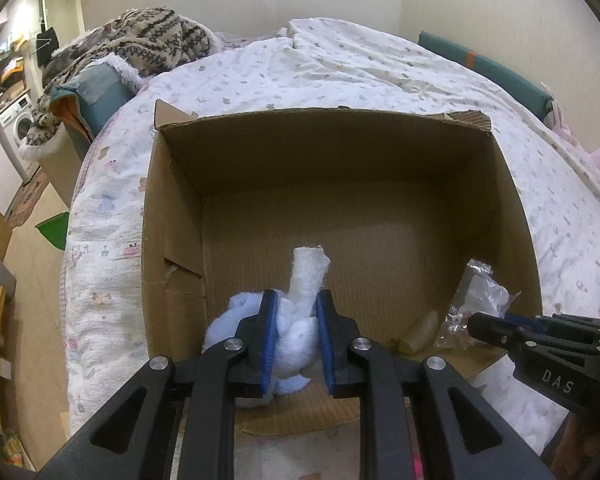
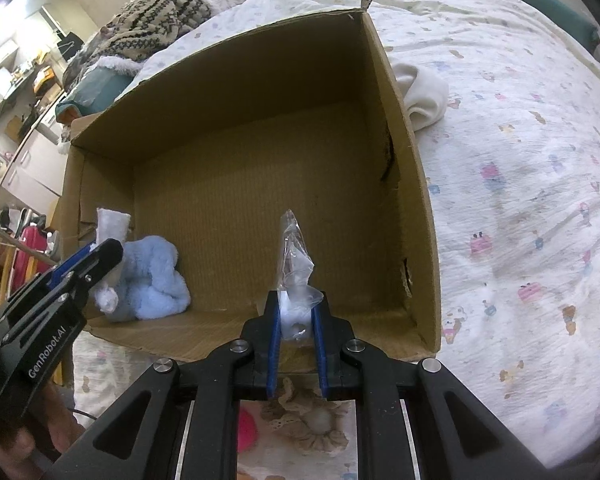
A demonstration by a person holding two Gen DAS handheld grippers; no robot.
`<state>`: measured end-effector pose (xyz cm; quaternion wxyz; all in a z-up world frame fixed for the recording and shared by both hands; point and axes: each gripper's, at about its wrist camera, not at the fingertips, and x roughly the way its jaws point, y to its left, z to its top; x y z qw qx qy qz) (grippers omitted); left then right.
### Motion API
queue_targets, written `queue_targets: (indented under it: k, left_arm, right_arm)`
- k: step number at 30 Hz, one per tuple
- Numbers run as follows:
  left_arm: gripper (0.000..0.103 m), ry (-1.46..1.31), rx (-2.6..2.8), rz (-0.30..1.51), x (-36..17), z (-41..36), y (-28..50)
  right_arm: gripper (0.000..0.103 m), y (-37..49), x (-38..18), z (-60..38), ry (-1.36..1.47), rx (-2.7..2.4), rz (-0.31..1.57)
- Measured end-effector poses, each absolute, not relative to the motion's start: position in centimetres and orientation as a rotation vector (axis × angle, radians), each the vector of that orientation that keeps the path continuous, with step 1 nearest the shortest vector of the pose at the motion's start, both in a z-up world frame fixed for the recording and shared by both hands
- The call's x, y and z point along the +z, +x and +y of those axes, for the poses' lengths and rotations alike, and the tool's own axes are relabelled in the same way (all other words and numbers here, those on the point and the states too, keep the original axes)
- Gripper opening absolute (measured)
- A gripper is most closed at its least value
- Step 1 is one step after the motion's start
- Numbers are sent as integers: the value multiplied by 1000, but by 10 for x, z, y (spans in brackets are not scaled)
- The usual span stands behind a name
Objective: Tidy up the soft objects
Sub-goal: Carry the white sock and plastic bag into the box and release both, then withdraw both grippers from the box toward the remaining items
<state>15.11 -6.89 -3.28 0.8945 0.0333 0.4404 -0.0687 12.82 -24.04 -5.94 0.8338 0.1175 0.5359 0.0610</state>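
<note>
Left wrist view: the left gripper (image 1: 296, 320) lowers a pale blue-and-white plush toy (image 1: 296, 332) into the cardboard box (image 1: 172, 208) on the bed (image 1: 380, 72), jaws narrowly parted, clamping it. The right gripper (image 2: 296, 314) likewise pinches a crinkled clear plastic bag (image 2: 296, 252) inside the box, apparently for packing.

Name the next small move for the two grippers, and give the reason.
Probably open both and let go. The left gripper holds the blue plush and the right gripper the clear bag, both already low inside the box.
</note>
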Motion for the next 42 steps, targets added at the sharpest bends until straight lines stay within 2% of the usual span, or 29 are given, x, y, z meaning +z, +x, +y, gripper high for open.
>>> queue_targets:
  k: [8,11,14,15,16,17,18,20,24,25,33,42]
  left_arm:
    - [18,78,-145,919,-34,-70,152]
    - [21,78,-146,922,-34,-70,152]
    - [30,89,-142,917,-34,-71,151]
    - [39,94,-140,913,-33,-72,150]
    - [46,98,-134,909,-33,-72,149]
    - [59,98,-116,900,-31,-72,149]
    - [65,84,-104,886,-29,-71,147]
    - [67,60,-100,872,-24,-68,146]
    - [67,43,-99,876,-20,-65,146]
    - [67,43,-96,876,-20,-64,146]
    - [67,8,-78,888,-12,-52,141]
    - [67,-31,-60,908,-3,-36,127]
  right_arm:
    - [16,128,-59,-243,264,128,1132]
    - [19,127,-57,-242,256,128,1122]
    - [33,127,-53,-240,245,115,1101]
    - [44,127,-51,-240,247,113,1091]
    - [63,126,-49,-241,257,114,1076]
    - [68,126,-46,-243,270,113,1059]
    - [71,125,-43,-244,276,109,1041]
    - [74,125,-40,-247,282,106,1031]
    - [98,123,-34,-253,316,95,1000]
    - [101,122,-32,-254,334,106,988]
    - [103,110,-19,-250,332,141,910]
    - [103,94,-10,-247,299,158,911]
